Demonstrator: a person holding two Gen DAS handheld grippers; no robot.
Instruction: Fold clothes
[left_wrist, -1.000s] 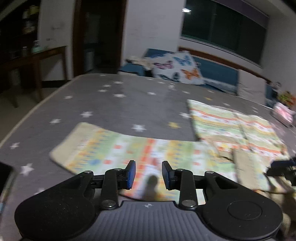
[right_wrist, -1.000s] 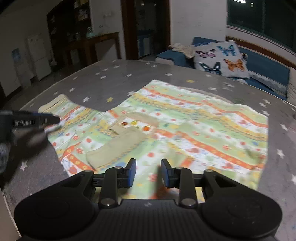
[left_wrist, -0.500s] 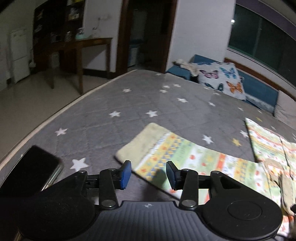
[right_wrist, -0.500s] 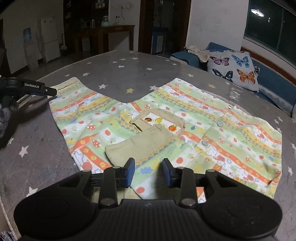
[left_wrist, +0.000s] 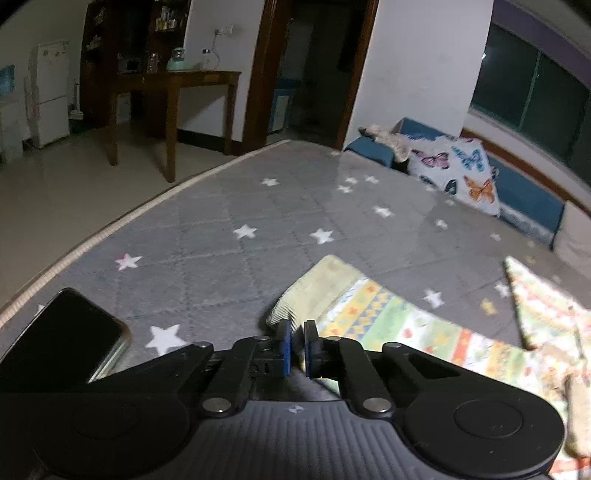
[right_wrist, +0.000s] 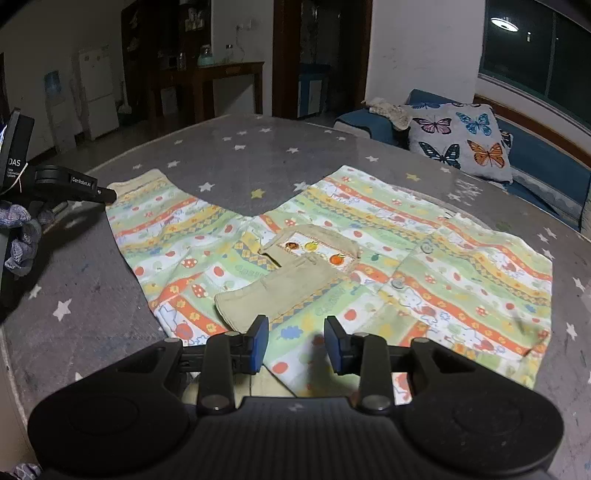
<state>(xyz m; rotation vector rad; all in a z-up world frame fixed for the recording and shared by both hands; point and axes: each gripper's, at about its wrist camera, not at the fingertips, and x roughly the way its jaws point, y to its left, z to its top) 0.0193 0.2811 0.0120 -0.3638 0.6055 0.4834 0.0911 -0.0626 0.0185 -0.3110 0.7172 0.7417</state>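
Note:
A child's patterned shirt (right_wrist: 369, 258) with green, yellow and orange stripes lies spread flat on the grey star-print mattress (right_wrist: 258, 158). One beige-cuffed sleeve is folded over its middle. The other sleeve (left_wrist: 369, 310) stretches out to the left. My left gripper (left_wrist: 298, 347) is shut on that sleeve's beige cuff (left_wrist: 314, 291) at its near corner; it also shows in the right wrist view (right_wrist: 99, 194) at the cuff. My right gripper (right_wrist: 295, 341) is open and empty, low over the shirt's near edge.
A black phone (left_wrist: 62, 332) lies on the mattress near its left edge. A butterfly pillow (right_wrist: 458, 140) leans on a blue bench at the back right. A wooden table (left_wrist: 177, 92) and a white fridge (left_wrist: 48, 92) stand beyond the mattress.
My left gripper moved left along the sleeve to its cuff and closed on it. My right gripper drew back toward the shirt's near edge and stayed open.

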